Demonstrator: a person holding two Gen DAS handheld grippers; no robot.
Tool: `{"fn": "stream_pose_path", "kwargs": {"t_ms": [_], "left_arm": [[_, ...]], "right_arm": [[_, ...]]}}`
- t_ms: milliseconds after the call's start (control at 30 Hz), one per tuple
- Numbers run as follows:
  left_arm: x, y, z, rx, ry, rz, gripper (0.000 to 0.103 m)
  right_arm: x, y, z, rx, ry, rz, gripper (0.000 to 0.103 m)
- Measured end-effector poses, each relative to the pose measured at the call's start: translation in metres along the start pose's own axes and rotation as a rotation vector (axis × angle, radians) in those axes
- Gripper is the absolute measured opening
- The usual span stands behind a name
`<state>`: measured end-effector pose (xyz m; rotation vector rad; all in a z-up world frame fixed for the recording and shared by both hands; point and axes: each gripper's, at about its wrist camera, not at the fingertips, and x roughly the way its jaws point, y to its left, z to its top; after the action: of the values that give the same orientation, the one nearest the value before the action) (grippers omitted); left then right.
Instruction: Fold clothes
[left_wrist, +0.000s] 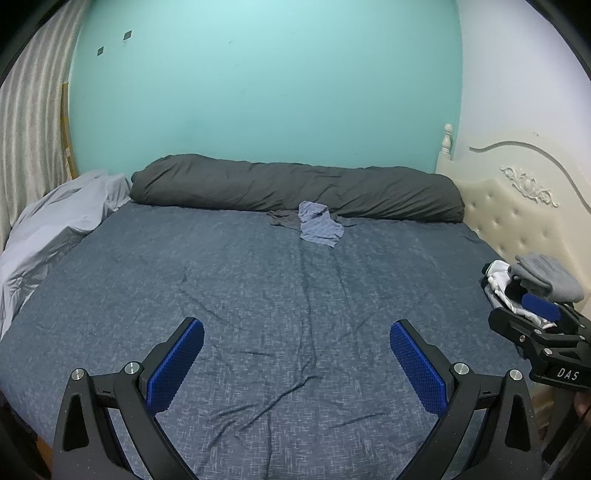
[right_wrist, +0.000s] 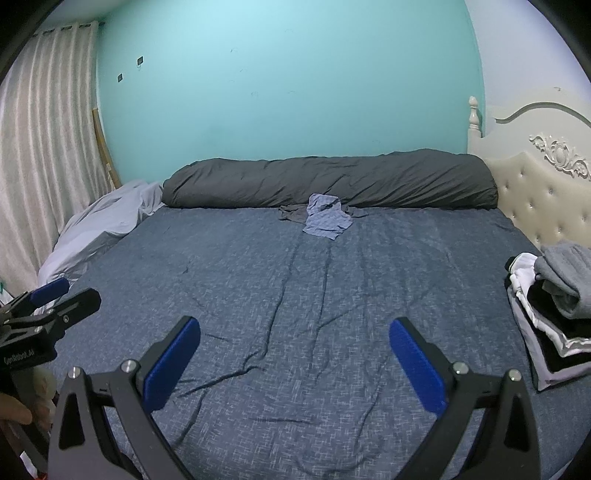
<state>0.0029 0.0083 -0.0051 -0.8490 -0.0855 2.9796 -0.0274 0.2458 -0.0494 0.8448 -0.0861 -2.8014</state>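
Blue sheet (left_wrist: 258, 295) covers the bed. Nearest, left gripper (left_wrist: 296, 363) and right gripper (right_wrist: 294, 363) hover spread wide, holding nothing. Only the right view shows the whole stack of folded clothes (right_wrist: 554, 317) beside the headboard (right_wrist: 543, 195). Farther off, a crumpled blue garment (left_wrist: 319, 223), perhaps shorts, touches the grey bolster (left_wrist: 295, 188).

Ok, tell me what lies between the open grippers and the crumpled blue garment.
Only bare, wrinkled bedsheet, in both wrist views, separates the blue garment from each gripper.

Both wrist views face across the bed (left_wrist: 258, 295) toward the turquoise wall (right_wrist: 277, 92).
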Motion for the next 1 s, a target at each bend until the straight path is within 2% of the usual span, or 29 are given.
{"fn": "stream_pose_path", "kwargs": {"t_ms": [1000], "left_arm": [[0.0029,-0.0099,0.0026,0.009,0.011,0.008,0.103]], "right_arm": [[-0.0042,-0.0036,0.0057,0.016,-0.002,-0.015,0.103]]}}
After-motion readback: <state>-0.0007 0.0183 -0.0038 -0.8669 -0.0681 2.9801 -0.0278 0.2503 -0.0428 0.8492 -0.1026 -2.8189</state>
